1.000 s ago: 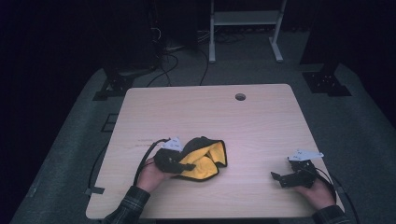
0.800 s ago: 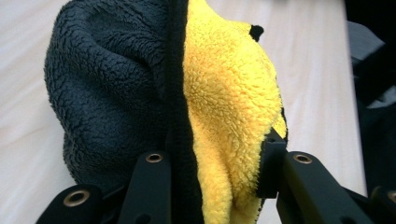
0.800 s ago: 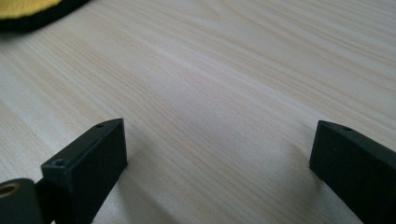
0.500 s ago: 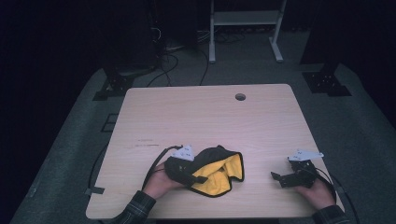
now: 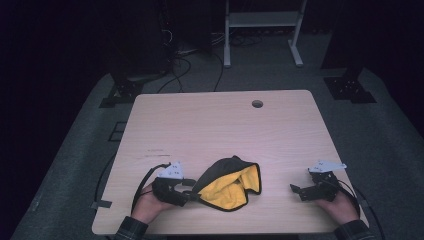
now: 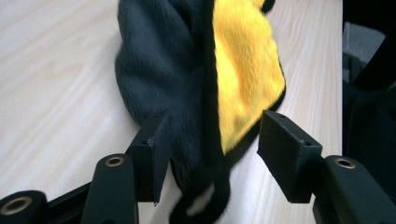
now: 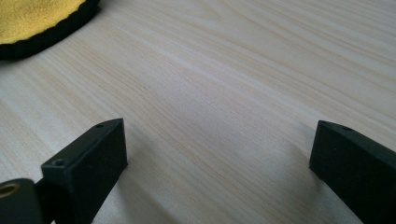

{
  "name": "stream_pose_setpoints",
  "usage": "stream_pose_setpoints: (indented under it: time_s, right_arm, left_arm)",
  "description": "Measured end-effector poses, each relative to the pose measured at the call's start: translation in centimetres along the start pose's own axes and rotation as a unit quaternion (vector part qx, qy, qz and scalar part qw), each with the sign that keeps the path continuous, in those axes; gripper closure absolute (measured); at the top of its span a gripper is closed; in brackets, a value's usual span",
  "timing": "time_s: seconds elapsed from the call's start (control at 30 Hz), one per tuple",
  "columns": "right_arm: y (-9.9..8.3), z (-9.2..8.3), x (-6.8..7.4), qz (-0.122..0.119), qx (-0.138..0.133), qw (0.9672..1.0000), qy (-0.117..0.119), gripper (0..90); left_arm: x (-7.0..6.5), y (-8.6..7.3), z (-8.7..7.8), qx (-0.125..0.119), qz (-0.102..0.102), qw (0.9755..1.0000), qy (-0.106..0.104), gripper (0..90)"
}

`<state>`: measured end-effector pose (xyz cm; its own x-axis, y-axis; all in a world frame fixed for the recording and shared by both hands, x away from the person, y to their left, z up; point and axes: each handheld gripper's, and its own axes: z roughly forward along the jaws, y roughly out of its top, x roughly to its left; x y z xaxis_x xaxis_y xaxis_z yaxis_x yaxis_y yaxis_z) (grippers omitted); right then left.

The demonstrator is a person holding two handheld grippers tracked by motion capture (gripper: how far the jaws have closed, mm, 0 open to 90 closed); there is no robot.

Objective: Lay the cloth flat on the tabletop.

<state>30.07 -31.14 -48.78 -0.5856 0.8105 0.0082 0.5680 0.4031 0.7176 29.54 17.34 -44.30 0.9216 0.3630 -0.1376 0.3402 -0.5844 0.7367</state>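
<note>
We are looking at a light wooden table [image 5: 220, 125] with a crumpled cloth [image 5: 227, 184], dark grey outside and yellow inside, lying near the table's front edge, a bit left of its middle. The left gripper [image 5: 189, 189] is sitting just left of the cloth, at its near-left corner, with the person's left hand [image 5: 149, 206] behind it at the table's front edge. In the left gripper view the left gripper [image 6: 210, 140] is standing about half open, its jaws having just been closing a little after opening; the cloth [image 6: 187, 88] is lying between them, the grey fold touching or almost touching the left jaw, the yellow side clear of the right jaw with a gap, so we are not seeing the pads pressing on it. A black hem of the cloth is trailing down between the jaws toward the camera, slightly blurred. The right gripper [image 5: 296, 190] is resting well apart from the cloth, to its right, near the table's front right corner, held by the right hand [image 5: 340, 204], jaws pointing toward the cloth. In the right gripper view the right gripper [image 7: 217, 149] is standing wide open over bare table [image 7: 224, 84] with nothing between the jaws, and the cloth's yellow edge with black hem [image 7: 37, 18] is showing far off at the upper left. A round cable hole [image 5: 257, 104] is sitting at the table's far side, well beyond the cloth.
</note>
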Motion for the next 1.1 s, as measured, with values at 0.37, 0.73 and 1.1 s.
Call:
stream_pose_setpoints:
  time_s: [0.37,0.73,1.1]
  right_arm:
    - [0.6,-0.7,0.2,0.003,-0.005,1.0,0.004,16.4]
    - [3.7,-1.3,5.6,-0.031,-0.086,0.9896,0.111,22.6]
    - [6.3,1.5,9.3,-0.054,-0.055,0.9802,0.182,40.4]
  left_arm:
    - [-0.1,-0.3,-0.2,0.023,-0.009,0.9995,0.019,81.6]
    - [0.1,1.7,-1.4,-0.036,-0.001,0.9988,0.034,86.0]
    - [1.6,2.9,-0.7,-0.064,-0.036,0.9966,0.037,85.6]
